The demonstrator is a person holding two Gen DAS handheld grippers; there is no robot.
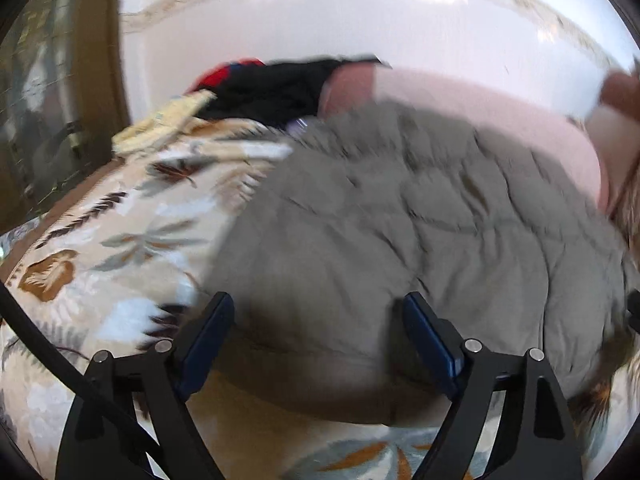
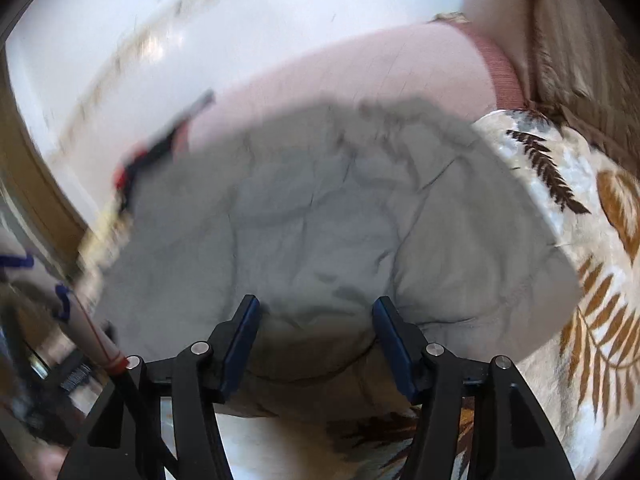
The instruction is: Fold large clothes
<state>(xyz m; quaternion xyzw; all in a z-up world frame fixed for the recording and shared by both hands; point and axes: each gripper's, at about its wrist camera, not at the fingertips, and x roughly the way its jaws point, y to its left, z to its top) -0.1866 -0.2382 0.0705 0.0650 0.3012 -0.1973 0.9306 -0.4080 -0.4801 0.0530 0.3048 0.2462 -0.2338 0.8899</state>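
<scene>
Right now my left gripper [image 1: 318, 316] and right gripper [image 2: 316, 316] both have jaws apart over the near edge of the grey quilted garment [image 1: 400, 220], spread on the leaf-patterned bedspread [image 1: 100, 240], gripping nothing

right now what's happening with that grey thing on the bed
A person with a two-finger gripper in each hand is working on a large grey quilted garment spread over a leaf-patterned blanket. The left gripper and right gripper both have their jaws apart over the garment's near edge, and neither looks clamped on the fabric. A pink cover lies behind it, and a pile of black, red and yellow clothes sits at the far side. The pictures are blurred.
</scene>
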